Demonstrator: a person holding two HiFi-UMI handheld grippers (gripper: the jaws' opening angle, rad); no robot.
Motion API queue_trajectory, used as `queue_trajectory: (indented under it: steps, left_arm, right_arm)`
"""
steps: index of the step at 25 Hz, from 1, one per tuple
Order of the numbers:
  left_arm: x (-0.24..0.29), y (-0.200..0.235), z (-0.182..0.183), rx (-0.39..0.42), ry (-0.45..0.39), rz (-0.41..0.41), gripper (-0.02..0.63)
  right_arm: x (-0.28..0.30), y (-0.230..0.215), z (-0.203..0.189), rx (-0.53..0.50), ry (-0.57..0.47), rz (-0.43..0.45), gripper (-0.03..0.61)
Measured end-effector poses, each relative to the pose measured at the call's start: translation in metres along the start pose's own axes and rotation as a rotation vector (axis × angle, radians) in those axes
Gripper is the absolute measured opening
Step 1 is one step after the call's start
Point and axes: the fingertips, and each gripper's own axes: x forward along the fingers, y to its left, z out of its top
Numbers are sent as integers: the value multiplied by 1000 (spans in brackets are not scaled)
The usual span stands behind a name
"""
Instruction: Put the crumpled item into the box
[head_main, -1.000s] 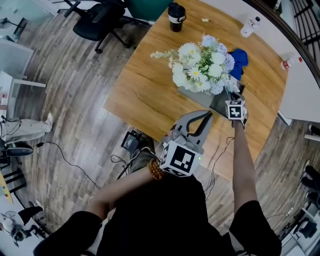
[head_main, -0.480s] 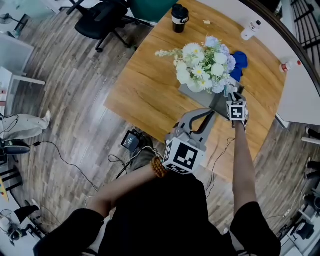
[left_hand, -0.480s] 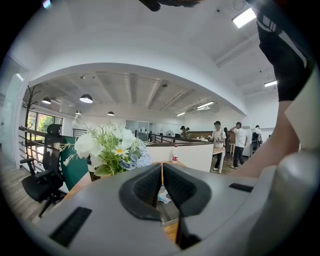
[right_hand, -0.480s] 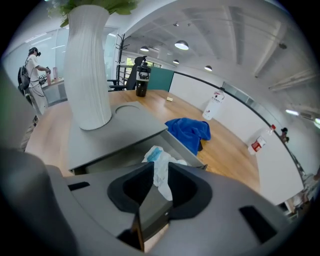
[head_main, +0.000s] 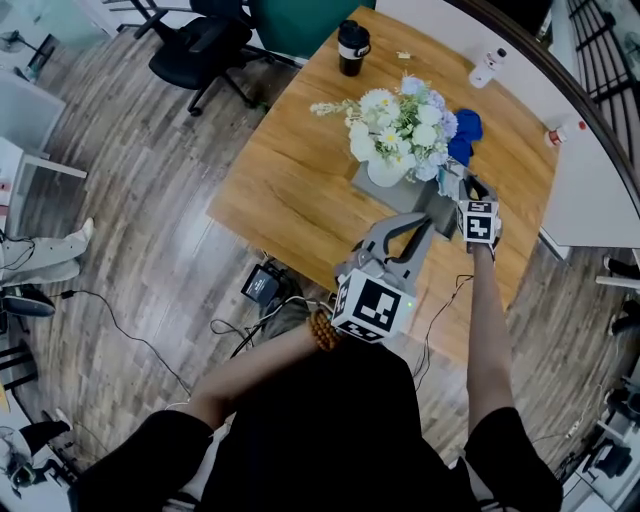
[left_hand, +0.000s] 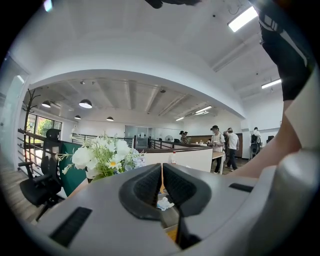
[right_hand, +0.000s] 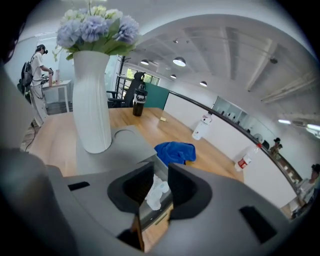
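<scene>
The crumpled white item (right_hand: 154, 192) lies inside the grey box (right_hand: 150, 214), loose from both pads. My right gripper (right_hand: 161, 170) hangs above it, tilted down; its jaws have just been opening and now stand wide with nothing pressed between them. In the head view this right gripper (head_main: 467, 188) is over the box (head_main: 438, 212), beside the flowers. My left gripper (head_main: 424, 224) is held level at the table's near edge, shut and empty. Past the tips of the left gripper (left_hand: 161, 167) the crumpled item (left_hand: 163, 203) shows in the box.
A white vase (right_hand: 92, 100) of flowers (head_main: 400, 125) stands on a grey mat next to the box. A blue cloth (head_main: 463, 135) lies behind it. A black cup (head_main: 350, 45) and a bottle (head_main: 487, 65) stand at the far edge. Office chairs (head_main: 200, 50) are beyond the table.
My right gripper has risen off the box and its jaws now stand spread. The left gripper has kept its place.
</scene>
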Motion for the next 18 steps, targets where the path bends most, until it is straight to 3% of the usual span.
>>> queue_trajectory:
  steps: [9,18]
  left_arm:
    - [-4,-10,16,19,-52,8,26]
    - [-11,-13,25,30,-76,31,26]
  right_arm:
    - [-62,-33,85,12,-231,-84,97]
    - [-171,-55,173,57,-540,-201,74]
